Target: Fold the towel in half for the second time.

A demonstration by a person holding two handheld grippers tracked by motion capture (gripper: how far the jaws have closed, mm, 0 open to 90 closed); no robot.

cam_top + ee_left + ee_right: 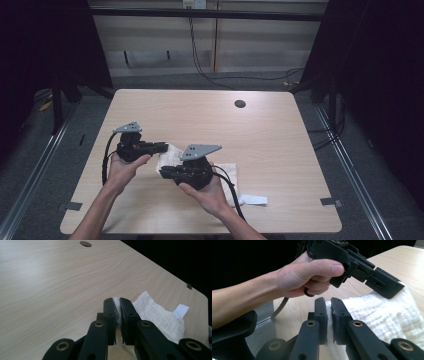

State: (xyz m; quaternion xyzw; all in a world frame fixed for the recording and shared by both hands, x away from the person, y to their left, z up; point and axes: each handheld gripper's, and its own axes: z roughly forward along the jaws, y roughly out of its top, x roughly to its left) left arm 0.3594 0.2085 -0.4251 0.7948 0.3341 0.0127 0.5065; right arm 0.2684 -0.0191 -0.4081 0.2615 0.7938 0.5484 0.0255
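Note:
A white waffle-weave cloth (pixel 170 153) lies rumpled on the wooden table (pixel 260 140), lifted at its left side. My left gripper (pixel 162 147) is shut on one edge of the cloth (pixel 160 315), whose fabric is pinched between the jaws, as the left gripper view (pixel 117 305) shows. My right gripper (pixel 164 172) is shut on a nearer edge of the cloth (pixel 384 317), with fabric squeezed between its jaws (pixel 329 305). In the right gripper view, the left hand (pixel 307 277) and its gripper sit just beyond, touching the cloth. A white tag (pixel 181 310) hangs from the cloth's far end.
A dark round hole (pixel 240 104) sits in the table near the back right. Cables trail from both grippers toward the front edge. Grey floor and dark curtains surround the table, with tape marks (pixel 331 202) at its front corners.

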